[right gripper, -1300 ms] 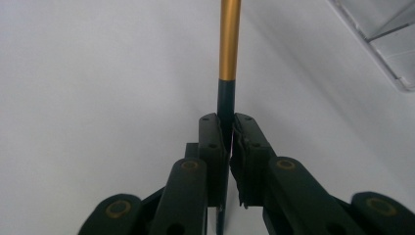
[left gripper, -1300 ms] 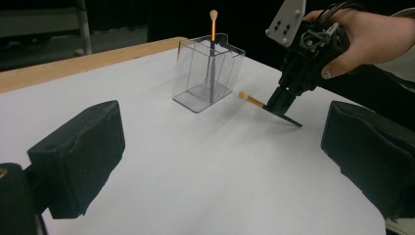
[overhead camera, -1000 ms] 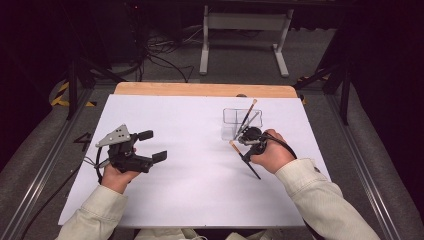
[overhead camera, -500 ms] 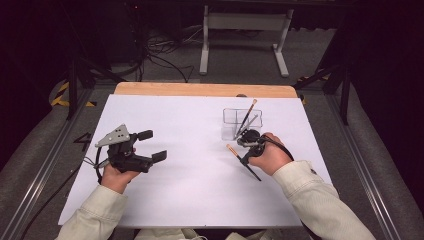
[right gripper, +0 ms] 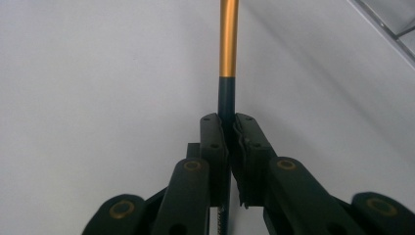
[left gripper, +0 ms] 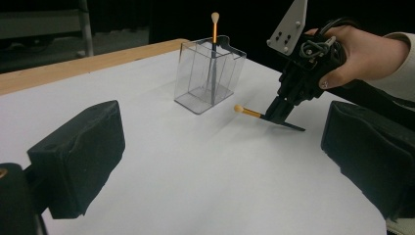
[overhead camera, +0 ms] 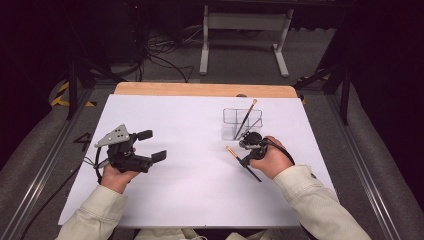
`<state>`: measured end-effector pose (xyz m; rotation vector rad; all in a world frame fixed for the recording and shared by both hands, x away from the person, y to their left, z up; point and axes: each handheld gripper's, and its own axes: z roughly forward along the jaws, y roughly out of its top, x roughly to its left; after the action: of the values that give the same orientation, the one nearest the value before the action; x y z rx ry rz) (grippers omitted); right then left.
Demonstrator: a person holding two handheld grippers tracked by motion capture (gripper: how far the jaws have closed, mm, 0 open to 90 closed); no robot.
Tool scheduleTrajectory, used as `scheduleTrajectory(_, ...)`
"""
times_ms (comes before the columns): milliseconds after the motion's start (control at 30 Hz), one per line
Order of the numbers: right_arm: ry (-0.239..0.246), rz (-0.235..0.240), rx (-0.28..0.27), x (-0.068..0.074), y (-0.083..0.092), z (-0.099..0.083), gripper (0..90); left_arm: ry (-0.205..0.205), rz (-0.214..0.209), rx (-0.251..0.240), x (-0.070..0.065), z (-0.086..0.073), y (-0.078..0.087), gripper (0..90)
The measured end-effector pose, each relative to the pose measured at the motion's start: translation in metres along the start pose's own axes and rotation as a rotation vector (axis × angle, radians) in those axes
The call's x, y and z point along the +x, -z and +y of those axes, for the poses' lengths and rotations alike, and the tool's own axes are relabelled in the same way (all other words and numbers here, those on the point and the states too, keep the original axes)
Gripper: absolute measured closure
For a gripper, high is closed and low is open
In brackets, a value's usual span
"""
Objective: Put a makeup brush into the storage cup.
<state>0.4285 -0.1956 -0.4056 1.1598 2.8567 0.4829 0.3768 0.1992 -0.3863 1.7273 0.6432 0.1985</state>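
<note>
Right claw (overhead camera: 243, 159): its jaws are closed tight on a thin brush (overhead camera: 239, 161), gripping the dark part of the handle. In the right gripper view the brush (right gripper: 228, 58) runs straight out from between the jaws, black first and then gold.

Brush position: it lies low over the white surface (overhead camera: 200, 200), slanted, just beside the clear holder (overhead camera: 235, 125) on the person's side. In the left gripper view the pale tip (left gripper: 238, 108) points toward the holder and the right claw (left gripper: 279, 111) leans down on the handle.

Clear holder: a transparent box with compartments, standing upright near the far edge. A second brush (overhead camera: 247, 116) stands in it, tilted, its pale tip above the rim. Which compartment it sits in is hard to tell.

Left claw (overhead camera: 152, 145): its jaws stand wide apart with nothing between them. It rests well apart from the holder, at the left side of the surface.

In the way: the holder's near wall is close in front of the held brush.

Around: a wooden strip (overhead camera: 200, 89) borders the far edge; cables (overhead camera: 165, 57) lie on the floor behind.
</note>
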Motion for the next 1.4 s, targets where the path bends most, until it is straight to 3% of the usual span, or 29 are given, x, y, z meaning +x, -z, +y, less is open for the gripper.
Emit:
scheduleTrajectory(600,0.011,0.001,0.025,0.003,0.005,-0.002,84.2,-0.001,0.001,-0.003,0.0,0.0,0.001,3.2)
scheduleTrajectory(1400,0.031,-0.024,-0.055,0.005,0.037,-0.002,84.1,0.0,0.002,-0.001,0.001,0.0,0.0,3.3)
